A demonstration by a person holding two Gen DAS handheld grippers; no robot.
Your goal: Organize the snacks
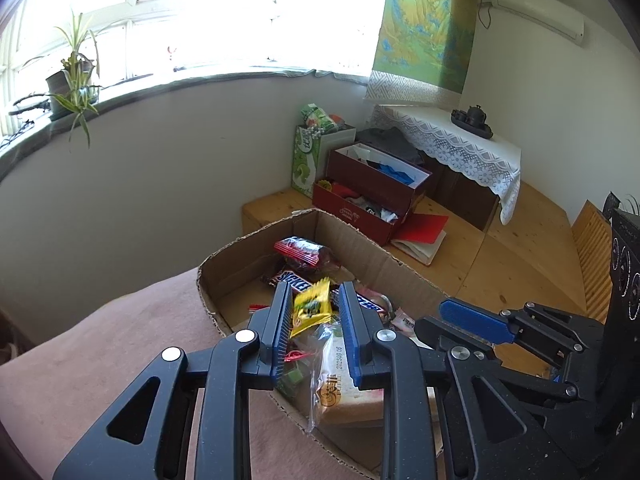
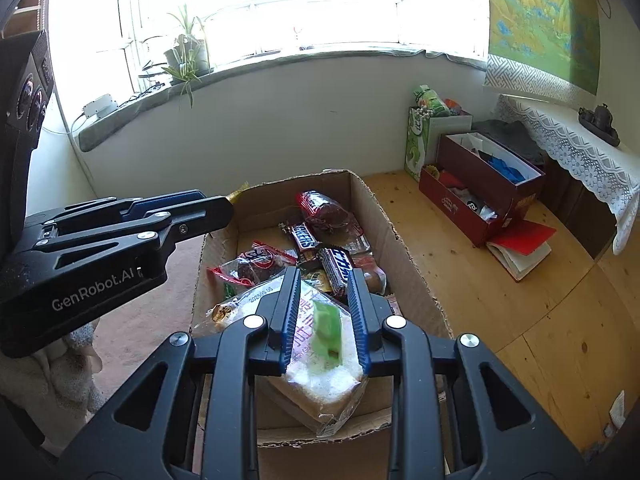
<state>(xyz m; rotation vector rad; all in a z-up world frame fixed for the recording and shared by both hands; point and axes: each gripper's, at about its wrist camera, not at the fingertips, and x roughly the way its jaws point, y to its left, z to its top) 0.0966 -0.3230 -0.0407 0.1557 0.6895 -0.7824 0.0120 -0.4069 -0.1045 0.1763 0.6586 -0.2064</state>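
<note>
An open cardboard box (image 1: 384,258) (image 2: 384,216) holds several snacks: Snickers bars (image 2: 306,236), a dark red packet (image 2: 328,210), and a clear-wrapped bread slice (image 2: 324,384) (image 1: 344,396). My left gripper (image 1: 314,300) is over the box's near end, with a yellow snack packet (image 1: 311,308) between its fingers. My right gripper (image 2: 324,292) is over the bread, with a small green candy (image 2: 329,330) between its fingers. Neither jaw visibly presses its item. Each gripper shows in the other's view, the left (image 2: 120,232) and the right (image 1: 480,322).
The box sits on a pinkish cloth surface (image 1: 100,340). Beyond it is a wooden floor (image 2: 520,300) with red boxes (image 2: 480,196), a red notebook (image 2: 520,248) and a green bag (image 2: 418,144). A lace-covered table (image 1: 460,144) stands at the back right.
</note>
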